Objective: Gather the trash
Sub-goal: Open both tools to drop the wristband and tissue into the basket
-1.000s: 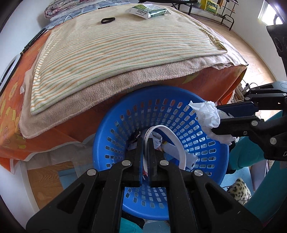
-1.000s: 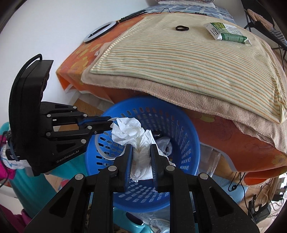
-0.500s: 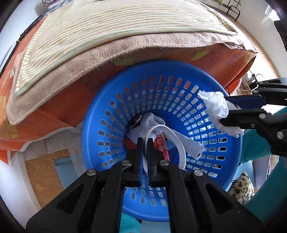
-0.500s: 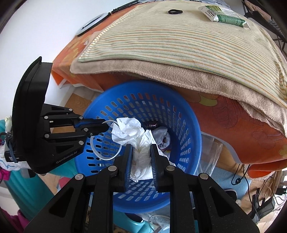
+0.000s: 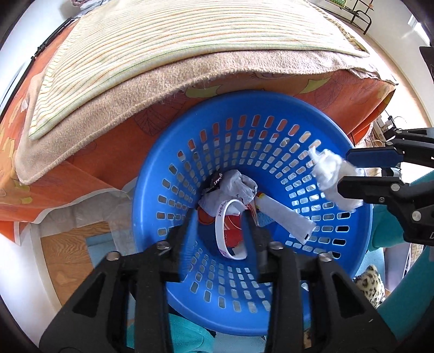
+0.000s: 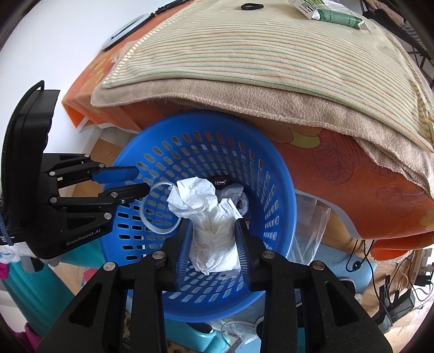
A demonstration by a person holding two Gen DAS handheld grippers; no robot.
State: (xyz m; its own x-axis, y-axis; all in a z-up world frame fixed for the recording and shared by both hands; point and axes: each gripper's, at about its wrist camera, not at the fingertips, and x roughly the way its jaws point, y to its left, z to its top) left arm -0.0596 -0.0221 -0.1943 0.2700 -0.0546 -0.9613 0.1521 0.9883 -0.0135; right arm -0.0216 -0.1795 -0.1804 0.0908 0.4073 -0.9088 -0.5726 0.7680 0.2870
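Basket [image 5: 350, 260] before bed edge [image 5: 298, 89] (under overhanging towel [image 5: 152, 84]); wristband [image 5: 221, 230], wrappers [image 5: 284, 217] inside basket.

One blue basket [image 6: 274, 195] here, just the one. Two hand-held grippers over it: the left [image 6: 137, 179] and the right [image 6: 211, 239]. One crumpled tissue [image 6: 208, 217]. One white ring [image 5: 230, 230]. On the bed [image 6: 352, 173], two layered covers: one striped blanket [image 6: 271, 51] and one tan blanket [image 6: 271, 97]. One black hair tie [image 6: 252, 6] and one green packet [image 6: 331, 12] on top.
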